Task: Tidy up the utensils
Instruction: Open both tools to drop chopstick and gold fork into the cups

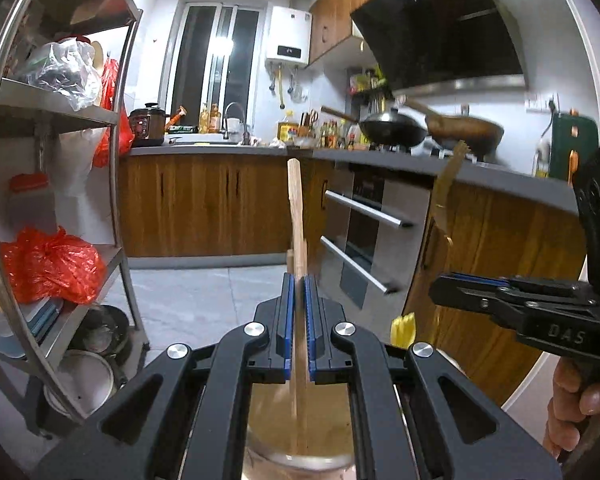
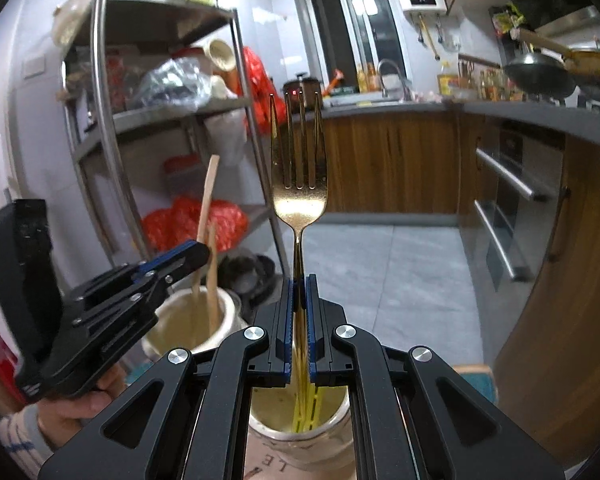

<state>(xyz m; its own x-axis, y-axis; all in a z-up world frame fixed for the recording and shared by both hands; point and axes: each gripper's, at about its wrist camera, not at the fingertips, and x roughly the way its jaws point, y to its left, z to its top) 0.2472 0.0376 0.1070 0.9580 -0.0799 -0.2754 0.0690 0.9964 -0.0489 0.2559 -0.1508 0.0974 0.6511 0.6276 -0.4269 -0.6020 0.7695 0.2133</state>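
Right claw (image 2: 299, 280) pinching fork (image 2: 299, 184) upright – left claw (image 1: 299, 280) clamping chopsticks (image 1: 296, 208)

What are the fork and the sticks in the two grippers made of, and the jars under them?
The gold four-tined fork in the right gripper looks like polished metal with a gold finish: it shines and mirrors light. The pale chopsticks in the left gripper look like plain matte wood or bamboo. The cream jars look like glazed ceramic, though that is less certain.

Both wrist views face the same kitchen counter (image 1: 220, 151).
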